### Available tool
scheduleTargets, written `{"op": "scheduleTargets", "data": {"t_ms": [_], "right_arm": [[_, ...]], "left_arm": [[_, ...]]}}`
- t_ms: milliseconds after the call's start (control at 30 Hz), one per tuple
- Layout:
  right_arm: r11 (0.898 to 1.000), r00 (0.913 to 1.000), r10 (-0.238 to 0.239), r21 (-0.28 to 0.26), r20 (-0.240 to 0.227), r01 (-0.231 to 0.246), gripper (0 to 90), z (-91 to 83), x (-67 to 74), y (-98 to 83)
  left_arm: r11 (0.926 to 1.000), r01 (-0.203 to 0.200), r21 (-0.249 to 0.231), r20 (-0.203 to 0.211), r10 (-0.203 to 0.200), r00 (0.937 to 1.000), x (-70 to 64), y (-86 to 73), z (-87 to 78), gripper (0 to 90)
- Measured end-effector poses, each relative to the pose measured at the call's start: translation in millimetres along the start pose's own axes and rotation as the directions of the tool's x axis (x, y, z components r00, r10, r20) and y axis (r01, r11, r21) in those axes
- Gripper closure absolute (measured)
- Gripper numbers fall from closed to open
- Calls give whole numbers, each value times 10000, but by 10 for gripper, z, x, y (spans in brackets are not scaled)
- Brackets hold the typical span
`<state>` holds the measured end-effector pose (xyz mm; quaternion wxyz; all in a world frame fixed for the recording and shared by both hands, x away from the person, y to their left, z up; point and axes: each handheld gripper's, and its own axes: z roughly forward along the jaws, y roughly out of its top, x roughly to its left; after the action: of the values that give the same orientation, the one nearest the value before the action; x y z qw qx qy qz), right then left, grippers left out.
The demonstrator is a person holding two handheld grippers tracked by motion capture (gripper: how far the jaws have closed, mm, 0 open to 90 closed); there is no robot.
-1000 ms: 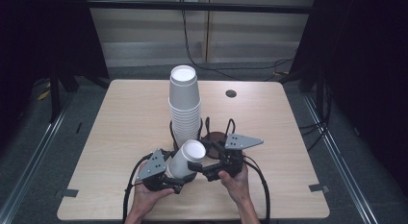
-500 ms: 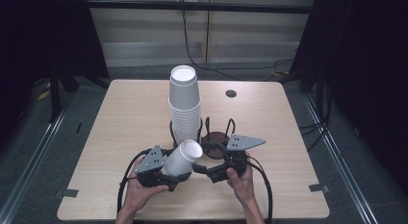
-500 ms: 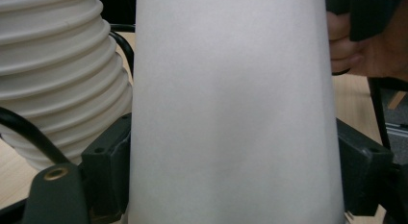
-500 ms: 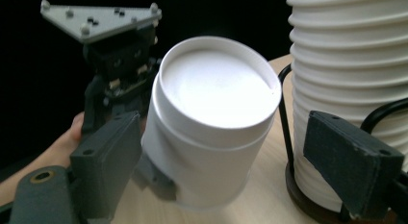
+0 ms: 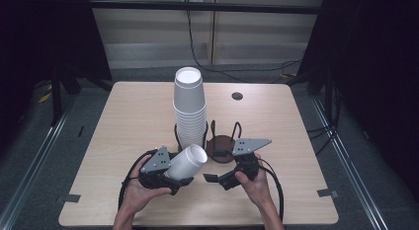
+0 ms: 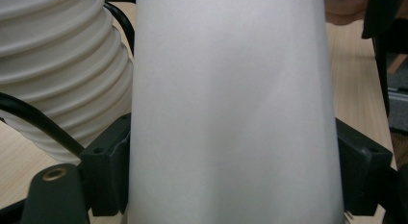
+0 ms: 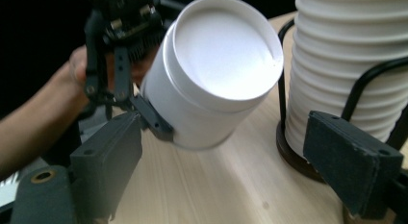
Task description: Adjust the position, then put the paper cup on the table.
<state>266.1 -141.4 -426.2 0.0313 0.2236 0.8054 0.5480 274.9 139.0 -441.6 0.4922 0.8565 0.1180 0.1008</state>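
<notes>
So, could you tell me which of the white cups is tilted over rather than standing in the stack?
The single cup clamped in the left gripper; it leans with its mouth up-right, apart from the upright stack in the wire holder.

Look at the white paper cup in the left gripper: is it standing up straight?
No, the white paper cup lies tilted on its side in the left gripper, its open mouth facing up and to the right in the high view.

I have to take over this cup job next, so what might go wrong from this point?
1. The left gripper clamps the thin white cup on its side, tilted; the wall may dent or slip.
2. The tall cup stack in the wire holder stands right beside it; a careless swing could topple it.
3. The right gripper, jaws open, sits close and may bump the cup.
</notes>
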Motion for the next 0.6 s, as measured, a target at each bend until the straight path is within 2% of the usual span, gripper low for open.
{"op": "scheduleTargets", "data": {"t_ms": [33, 167, 300, 400, 500, 600], "right_arm": [[9998, 10000, -42, 179, 4, 41, 131, 5, -6, 2], [9933, 9994, -337, 1104, -7, 336, 146, 4, -31, 35], [9808, 9983, -572, 1860, -121, 584, 156, 5, -28, 58], [9780, 9980, -563, 1997, -299, 612, 153, 16, -34, 63], [9739, 9983, -526, 2196, -258, 570, 133, 31, -39, 72], [9624, 9978, -495, 2650, -445, 596, 131, 47, -46, 98]], "left_arm": [[9999, -152, 76, 4, 151, 9999, 3, 12, -8, 179], [9983, -348, 476, 165, 341, 9993, -5, 41, -3, 181], [9947, -524, 886, 380, 492, 9981, -24, 59, 31, 181], [9918, -618, 1115, 458, 570, 9973, -23, 71, 49, 181], [9899, -674, 1249, 526, 612, 9967, -7, 89, 56, 180], [9845, -824, 1546, 626, 735, 9953, -9, 103, 67, 180]]}}
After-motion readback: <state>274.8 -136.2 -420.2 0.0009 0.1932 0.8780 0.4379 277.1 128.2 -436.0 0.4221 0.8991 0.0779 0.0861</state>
